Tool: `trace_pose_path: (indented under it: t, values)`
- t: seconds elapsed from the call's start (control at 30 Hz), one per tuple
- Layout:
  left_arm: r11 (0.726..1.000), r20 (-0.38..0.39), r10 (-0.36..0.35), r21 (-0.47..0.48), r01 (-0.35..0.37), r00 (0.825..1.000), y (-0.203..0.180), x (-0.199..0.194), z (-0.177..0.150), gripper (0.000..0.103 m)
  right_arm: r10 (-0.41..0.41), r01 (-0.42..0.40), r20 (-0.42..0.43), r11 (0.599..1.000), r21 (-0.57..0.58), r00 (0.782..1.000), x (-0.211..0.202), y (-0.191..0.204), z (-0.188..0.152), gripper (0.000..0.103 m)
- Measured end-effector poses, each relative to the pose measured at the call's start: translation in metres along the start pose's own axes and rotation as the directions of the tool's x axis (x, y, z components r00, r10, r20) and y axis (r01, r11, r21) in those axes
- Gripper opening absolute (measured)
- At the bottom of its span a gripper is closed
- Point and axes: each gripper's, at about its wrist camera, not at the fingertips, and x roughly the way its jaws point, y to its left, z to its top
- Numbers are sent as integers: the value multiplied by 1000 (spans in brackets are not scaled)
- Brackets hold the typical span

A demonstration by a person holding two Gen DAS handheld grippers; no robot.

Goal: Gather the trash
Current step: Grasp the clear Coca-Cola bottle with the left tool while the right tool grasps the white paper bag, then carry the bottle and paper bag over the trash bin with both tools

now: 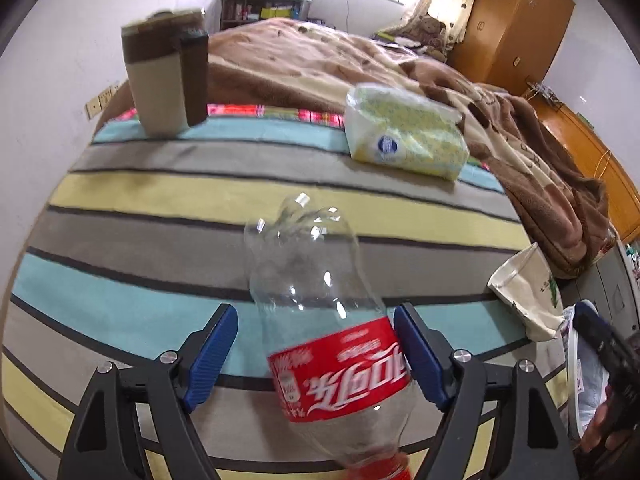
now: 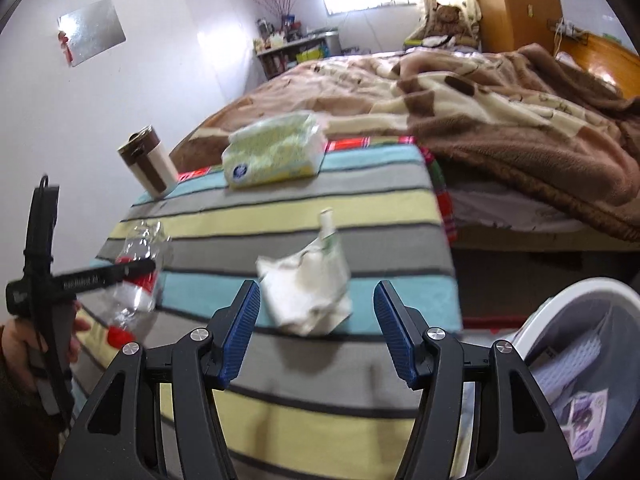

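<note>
An empty clear cola bottle with a red label and red cap lies on the striped cloth, cap end towards me. My left gripper is open around its labelled middle; the left pad stands off it and the right pad is close against the label. In the right wrist view, a crumpled white pouch with a spout rests on the cloth between the spread pads of my open right gripper, touching neither. The bottle shows there too at the left.
A tissue pack and a brown-and-cream tumbler stand at the cloth's far edge. A white bin holding trash sits low at the right, beside the table. A bed with a brown blanket lies beyond.
</note>
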Motion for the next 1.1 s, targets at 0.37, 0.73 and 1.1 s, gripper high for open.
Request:
trace_pose_path:
  t: [0.37,0.73,1.1]
  values:
    - [999,-36,38,3,-38,999,-1,6,-10,78,65,-60,-117,997,45,991,42,-2,6,60]
    - [999,-28,46,-22,-46,999,3,4,-10,61,58,-51,-136,997,50,989,42,6,-1,26]
    - [999,37,16,49,-18,999,-30,-31,-25,61,64,-59,-58,994,93,996,4,2,-4,26]
